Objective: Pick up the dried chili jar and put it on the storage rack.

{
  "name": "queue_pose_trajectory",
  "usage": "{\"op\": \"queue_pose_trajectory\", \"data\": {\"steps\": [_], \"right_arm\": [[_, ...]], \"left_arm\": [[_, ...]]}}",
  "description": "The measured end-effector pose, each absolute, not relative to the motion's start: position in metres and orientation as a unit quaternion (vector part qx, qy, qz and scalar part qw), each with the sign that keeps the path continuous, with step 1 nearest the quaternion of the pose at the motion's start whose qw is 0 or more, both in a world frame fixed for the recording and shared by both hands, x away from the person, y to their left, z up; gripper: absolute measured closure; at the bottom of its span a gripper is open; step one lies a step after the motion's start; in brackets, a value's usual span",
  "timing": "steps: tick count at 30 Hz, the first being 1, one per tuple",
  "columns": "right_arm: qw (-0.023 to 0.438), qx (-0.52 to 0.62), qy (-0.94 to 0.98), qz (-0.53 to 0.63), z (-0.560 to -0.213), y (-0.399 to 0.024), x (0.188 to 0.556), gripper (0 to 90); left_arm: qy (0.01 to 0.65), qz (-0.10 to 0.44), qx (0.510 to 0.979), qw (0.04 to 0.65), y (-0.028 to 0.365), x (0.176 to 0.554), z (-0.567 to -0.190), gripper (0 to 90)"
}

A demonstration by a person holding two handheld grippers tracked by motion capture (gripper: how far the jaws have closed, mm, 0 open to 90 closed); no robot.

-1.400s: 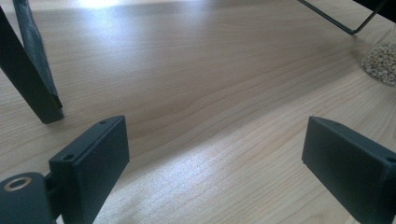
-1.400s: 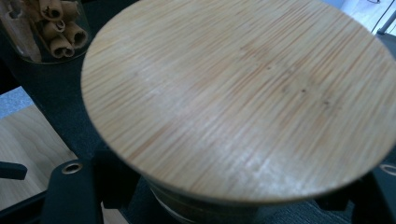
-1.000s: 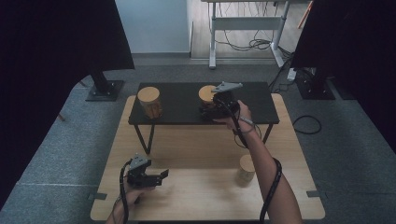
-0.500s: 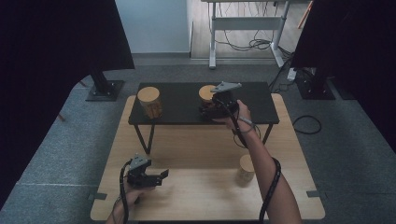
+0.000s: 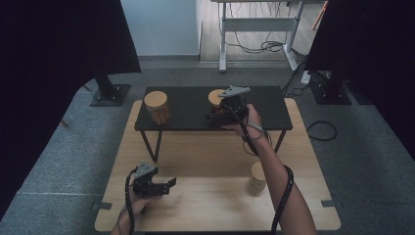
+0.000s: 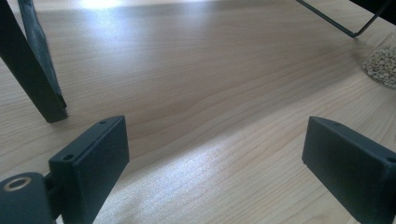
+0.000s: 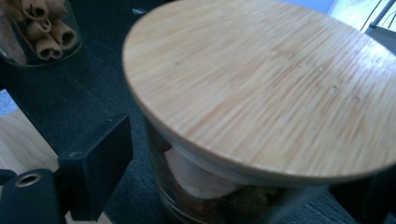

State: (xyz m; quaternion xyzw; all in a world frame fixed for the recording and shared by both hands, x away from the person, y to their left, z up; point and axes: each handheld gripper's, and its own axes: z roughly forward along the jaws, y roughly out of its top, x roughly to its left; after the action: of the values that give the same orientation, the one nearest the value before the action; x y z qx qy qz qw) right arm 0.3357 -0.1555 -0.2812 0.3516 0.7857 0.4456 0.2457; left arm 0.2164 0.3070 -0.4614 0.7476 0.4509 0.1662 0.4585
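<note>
Tongs just opening straddle lidded jar; left tongs gape empty.

In the high view the right gripper covers most of the jar on the black shelf, so only part of the wooden lid shows. In the right gripper view that lid is blurred, its right edge is cut off, and the contents under it are too dim to name. A jar of pale grains is cut off at the left gripper view's right edge.
</note>
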Motion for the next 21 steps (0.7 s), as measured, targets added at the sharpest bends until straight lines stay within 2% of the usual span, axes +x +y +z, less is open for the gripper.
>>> {"op": "queue_pose_trajectory", "data": {"steps": [21], "right_arm": [[0.262, 0.370, 0.768, 0.452, -0.283, -0.155, 0.313, 2.4]], "left_arm": [[0.451, 0.168, 0.747, 0.459, 0.304, 0.215, -0.462, 6.5]]}}
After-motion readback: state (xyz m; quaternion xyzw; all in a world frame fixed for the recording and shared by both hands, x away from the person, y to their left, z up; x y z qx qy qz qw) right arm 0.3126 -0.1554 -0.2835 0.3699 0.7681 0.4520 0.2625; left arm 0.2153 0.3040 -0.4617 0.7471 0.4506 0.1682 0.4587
